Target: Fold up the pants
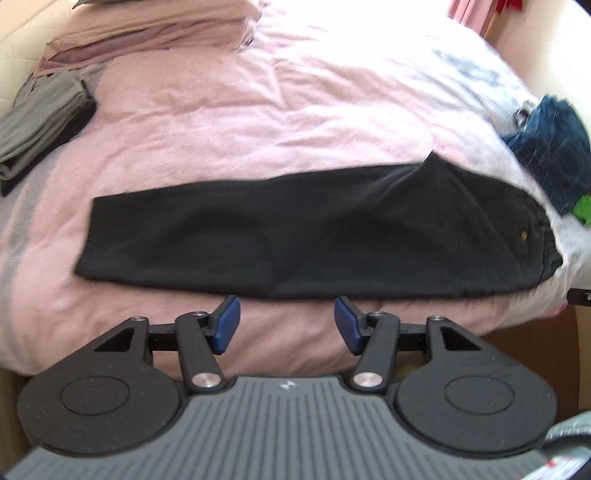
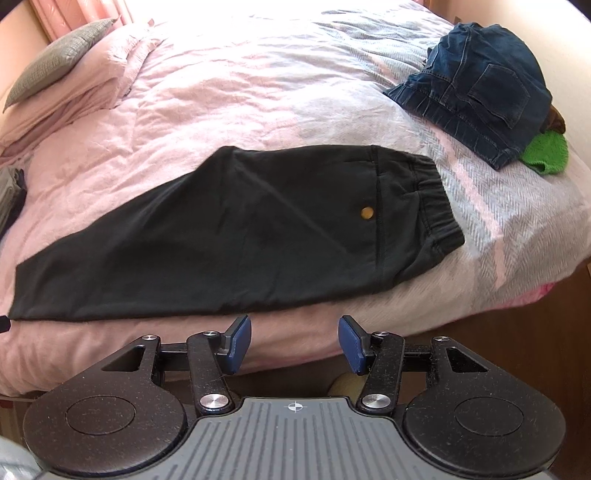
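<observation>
Black cotton-like pants (image 1: 303, 236) lay flat across a pink duvet (image 1: 229, 122), folded lengthwise with one leg on the other. Ran left to right near the bed's front edge, hem end at the left, elastic waistband (image 2: 432, 199) at the right. Showed a small brass-coloured button (image 2: 366, 212) on the hip, just left of a vertical seam.

Hovered just short of the pants' near edge: left gripper (image 1: 287, 323), jaws apart, blue pads (image 1: 226, 321) empty, only duvet between them. Touched no cloth, as far as could be told. Was matched by the right gripper (image 2: 294, 343), likewise spread wide and holding nothing, set just below the near edge of the pants around the thigh. Pointed steeply down toward the bedding, both of them.

Lay elsewhere on the bed: a stack of grey folded garments (image 1: 40, 125) at the far left, well apart from the pants; pink pillows (image 1: 155, 26) behind it, with a grey cushion (image 2: 59, 55) on top in the right wrist view. Sat at the right, beyond the waistband and apart from it, a heap of dark blue jeans (image 2: 476, 85) over something green (image 2: 546, 151). Was blurred at the edges in the left wrist view.
</observation>
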The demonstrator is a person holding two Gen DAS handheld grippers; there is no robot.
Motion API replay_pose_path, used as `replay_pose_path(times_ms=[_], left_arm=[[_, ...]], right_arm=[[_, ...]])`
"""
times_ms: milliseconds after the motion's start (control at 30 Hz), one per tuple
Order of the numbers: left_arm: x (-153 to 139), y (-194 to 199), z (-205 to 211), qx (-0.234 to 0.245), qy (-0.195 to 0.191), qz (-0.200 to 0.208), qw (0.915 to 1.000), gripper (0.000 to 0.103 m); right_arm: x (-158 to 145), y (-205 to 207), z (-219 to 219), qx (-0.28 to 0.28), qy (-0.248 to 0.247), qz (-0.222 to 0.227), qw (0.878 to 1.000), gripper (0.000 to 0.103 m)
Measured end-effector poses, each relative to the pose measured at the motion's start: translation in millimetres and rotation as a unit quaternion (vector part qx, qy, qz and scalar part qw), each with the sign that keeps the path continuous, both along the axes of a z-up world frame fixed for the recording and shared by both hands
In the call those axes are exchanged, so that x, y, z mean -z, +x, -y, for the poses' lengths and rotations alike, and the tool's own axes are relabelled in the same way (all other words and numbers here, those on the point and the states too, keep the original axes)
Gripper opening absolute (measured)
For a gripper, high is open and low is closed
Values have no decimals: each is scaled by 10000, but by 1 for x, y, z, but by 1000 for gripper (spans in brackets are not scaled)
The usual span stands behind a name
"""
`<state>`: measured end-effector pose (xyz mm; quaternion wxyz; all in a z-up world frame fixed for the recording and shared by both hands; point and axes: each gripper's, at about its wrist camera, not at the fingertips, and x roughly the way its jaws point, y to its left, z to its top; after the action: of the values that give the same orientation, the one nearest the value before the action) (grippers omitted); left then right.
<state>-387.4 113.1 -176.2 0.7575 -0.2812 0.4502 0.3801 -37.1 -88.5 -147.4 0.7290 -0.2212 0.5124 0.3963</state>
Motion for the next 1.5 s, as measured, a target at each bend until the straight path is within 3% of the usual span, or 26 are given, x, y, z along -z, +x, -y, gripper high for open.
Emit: replay_pose_path(times_ms=[67, 133, 267, 400, 467, 633, 733, 800, 900, 967, 1000, 1100, 1200, 1400, 1500], left_arm=[[26, 1, -4, -83, 81, 267, 9996, 39], [53, -2, -12, -364, 168, 433, 9983, 20], [101, -16, -29, -923, 707, 703, 9907, 15], [153, -22, -40, -1056, 1064, 608, 9868, 13], [176, -27, -39, -1120, 1148, 759, 9841, 13], [187, -31, -19, -1116, 1808, 965, 9724, 13], [177, -40, -1, -1173, 1989, 1304, 9642, 13], [170, -45, 8, -1251, 1967, 1507, 9607, 13], [177, -44, 7, -1124, 1864, 1431, 9655, 17], [181, -51, 7, -1302, 1729, 1615, 9628, 16], [176, -57, 9, -1396, 1641, 1830, 9592, 16], [165, -81, 13, -1679, 1619, 2244, 9462, 33], [169, -115, -4, -2242, 1124, 2530, 9344, 37], [189, -180, -51, -3139, 60, 3552, 8805, 39], [199, -193, -72, -3357, -171, 3786, 8623, 39]], right_arm=[[15, 15, 0, -52, 42, 118, 9999, 50], [37, 31, 2, -48, 11, 272, 9996, 50], [77, 57, 12, -12, 364, 570, 9977, 50], [117, 76, 15, -11, 785, 569, 9953, 50], [132, 77, 15, -98, 1075, 730, 9915, 50], [155, 66, 27, -250, 1853, 1237, 9745, 50], [153, 56, 41, -161, 2272, 1244, 9657, 50], [145, 50, 55, -24, 2406, 1114, 9642, 50], [138, 37, 70, -47, 2533, 926, 9630, 50], [138, 27, 68, -69, 2276, 998, 9686, 50], [137, 22, 67, -85, 2178, 1047, 9703, 50], [132, 5, 58, -160, 2163, 1106, 9699, 50], [130, -20, 36, -291, 2138, 1094, 9703, 52], [149, -77, -31, -888, 1951, 763, 9738, 57], [155, -105, -62, -1062, 1942, 702, 9727, 57]])
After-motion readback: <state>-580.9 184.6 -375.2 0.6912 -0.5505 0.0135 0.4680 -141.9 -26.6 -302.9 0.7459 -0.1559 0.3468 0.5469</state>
